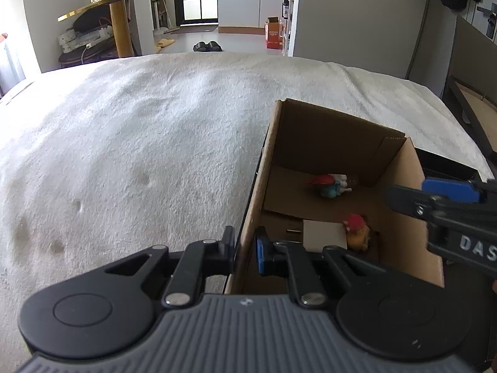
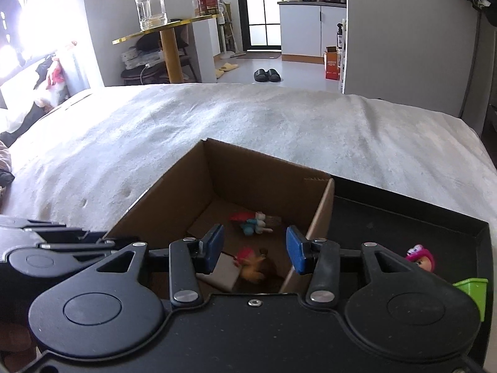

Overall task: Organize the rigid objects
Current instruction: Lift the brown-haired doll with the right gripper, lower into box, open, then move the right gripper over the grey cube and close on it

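An open cardboard box (image 1: pixel 400 168) (image 2: pixel 174 186) stands on the white bed cover. Inside lie a red-and-teal figure (image 1: pixel 329 185) (image 2: pixel 253 222), a red-and-orange figure (image 1: pixel 357 231) (image 2: pixel 251 264) and a white block (image 1: pixel 324 236) (image 2: pixel 222 272). My left gripper (image 1: pixel 243 250) is shut on the box's left wall, one finger on each side. My right gripper (image 2: pixel 254 248) is open and empty above the box interior; it also shows in the left wrist view (image 1: pixel 441 199).
A black tray (image 2: pixel 403 217) lies right of the box and holds a pink-hooded figure (image 2: pixel 421 258) and a green block (image 2: pixel 472 289). The white bed cover (image 1: pixel 139 143) spreads left and beyond. A gold side table (image 2: pixel 167 31) with a glass jar stands past the bed.
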Tool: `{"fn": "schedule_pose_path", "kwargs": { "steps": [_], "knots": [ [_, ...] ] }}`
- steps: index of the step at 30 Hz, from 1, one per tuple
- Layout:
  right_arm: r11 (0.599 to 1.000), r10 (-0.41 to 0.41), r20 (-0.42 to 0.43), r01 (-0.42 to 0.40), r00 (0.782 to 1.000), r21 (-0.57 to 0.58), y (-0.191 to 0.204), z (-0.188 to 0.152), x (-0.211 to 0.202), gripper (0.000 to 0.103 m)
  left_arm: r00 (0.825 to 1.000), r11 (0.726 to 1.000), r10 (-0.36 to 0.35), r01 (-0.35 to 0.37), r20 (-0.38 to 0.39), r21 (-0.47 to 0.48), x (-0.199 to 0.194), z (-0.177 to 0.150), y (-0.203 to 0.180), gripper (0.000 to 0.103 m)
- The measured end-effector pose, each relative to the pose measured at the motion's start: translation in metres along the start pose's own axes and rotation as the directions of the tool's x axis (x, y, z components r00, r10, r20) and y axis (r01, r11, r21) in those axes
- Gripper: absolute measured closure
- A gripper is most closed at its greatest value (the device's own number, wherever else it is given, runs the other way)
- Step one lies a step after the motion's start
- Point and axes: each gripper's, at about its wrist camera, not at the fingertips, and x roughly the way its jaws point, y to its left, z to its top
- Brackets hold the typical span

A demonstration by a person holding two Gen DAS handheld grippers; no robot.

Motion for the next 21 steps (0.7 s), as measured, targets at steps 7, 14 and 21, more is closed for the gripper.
{"fn": "schedule_pose_path", "kwargs": {
  "steps": [7,14,21],
  "knots": [
    [0.999,-0.013,0.004,0.013,1.0,0.045,-0.015,-0.009,-0.016,0.056,1.0,1.0,0.005,-0.005,0.002,0.014,0.0,0.001,-0.001,0.091],
    [0.996,-0.044,-0.005,0.044,0.999,0.083,-0.036,-0.023,-0.03,0.057,0.998,0.997,0.058,-0.058,-0.003,0.046,-0.004,0.006,-0.012,0.086],
    [0.988,-0.082,-0.04,0.086,0.996,0.125,-0.059,-0.043,-0.034,0.052,0.999,0.997,0.052,-0.052,0.005,0.059,-0.01,0.011,-0.023,0.055]
  ]
}}
